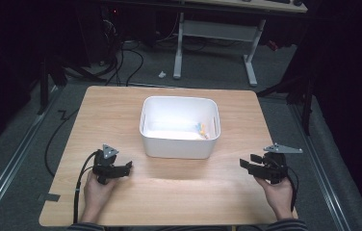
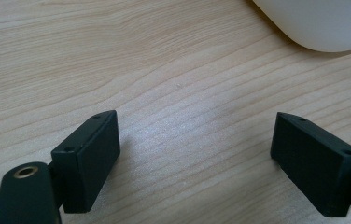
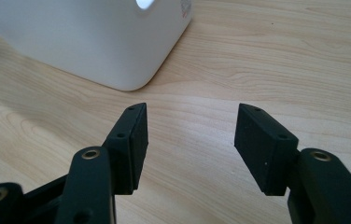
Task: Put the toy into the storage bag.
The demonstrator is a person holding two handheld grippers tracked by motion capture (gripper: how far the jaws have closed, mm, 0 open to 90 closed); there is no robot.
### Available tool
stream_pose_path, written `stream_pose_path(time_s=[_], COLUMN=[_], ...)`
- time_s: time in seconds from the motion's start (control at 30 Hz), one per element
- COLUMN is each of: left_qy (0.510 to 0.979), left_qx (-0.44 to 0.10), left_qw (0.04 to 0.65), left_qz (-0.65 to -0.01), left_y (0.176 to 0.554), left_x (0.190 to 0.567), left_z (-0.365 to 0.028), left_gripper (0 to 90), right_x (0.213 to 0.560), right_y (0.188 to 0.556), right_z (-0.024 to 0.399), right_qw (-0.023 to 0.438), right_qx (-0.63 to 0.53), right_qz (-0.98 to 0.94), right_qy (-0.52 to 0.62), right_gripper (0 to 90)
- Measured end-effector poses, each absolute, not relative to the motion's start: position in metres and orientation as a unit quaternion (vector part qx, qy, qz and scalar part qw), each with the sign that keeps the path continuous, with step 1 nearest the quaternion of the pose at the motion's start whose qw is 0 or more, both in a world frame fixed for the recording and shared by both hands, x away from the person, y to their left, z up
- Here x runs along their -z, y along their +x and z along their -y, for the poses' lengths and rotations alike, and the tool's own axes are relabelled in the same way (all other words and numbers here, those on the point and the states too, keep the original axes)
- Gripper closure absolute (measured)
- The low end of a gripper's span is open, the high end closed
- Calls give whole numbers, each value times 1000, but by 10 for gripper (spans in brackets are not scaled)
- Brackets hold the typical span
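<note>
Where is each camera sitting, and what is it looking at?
High view: above the person's side, looking down on the wooden table, white bin, both hands, left gripper and right gripper.
Left gripper view: rides the left gripper, looking along its open jaws at tabletop and a bin corner.
Right gripper view: rides the right gripper, open jaws facing the bin.
All share the bin and table.
</note>
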State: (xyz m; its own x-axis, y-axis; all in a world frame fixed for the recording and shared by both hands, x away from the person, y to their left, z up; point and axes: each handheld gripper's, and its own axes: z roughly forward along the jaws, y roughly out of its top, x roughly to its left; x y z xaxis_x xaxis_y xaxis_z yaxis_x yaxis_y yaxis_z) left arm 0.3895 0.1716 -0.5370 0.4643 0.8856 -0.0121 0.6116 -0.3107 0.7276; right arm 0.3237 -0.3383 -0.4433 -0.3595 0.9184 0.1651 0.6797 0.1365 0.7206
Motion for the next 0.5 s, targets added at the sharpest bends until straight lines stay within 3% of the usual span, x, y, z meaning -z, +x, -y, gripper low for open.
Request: stream_pose_path(time_s=[0.5], left_qy=[784], left_qx=[-201], left_qw=[342], left_qz=[-476], left_y=[389], left_x=[537], left_z=[-171], left_gripper=[160], right_x=[474], right_y=[333], right_z=[338], right_qw=[155], right_qx=[-370], right_qz=[-722], right_qy=[564], right_gripper=[432])
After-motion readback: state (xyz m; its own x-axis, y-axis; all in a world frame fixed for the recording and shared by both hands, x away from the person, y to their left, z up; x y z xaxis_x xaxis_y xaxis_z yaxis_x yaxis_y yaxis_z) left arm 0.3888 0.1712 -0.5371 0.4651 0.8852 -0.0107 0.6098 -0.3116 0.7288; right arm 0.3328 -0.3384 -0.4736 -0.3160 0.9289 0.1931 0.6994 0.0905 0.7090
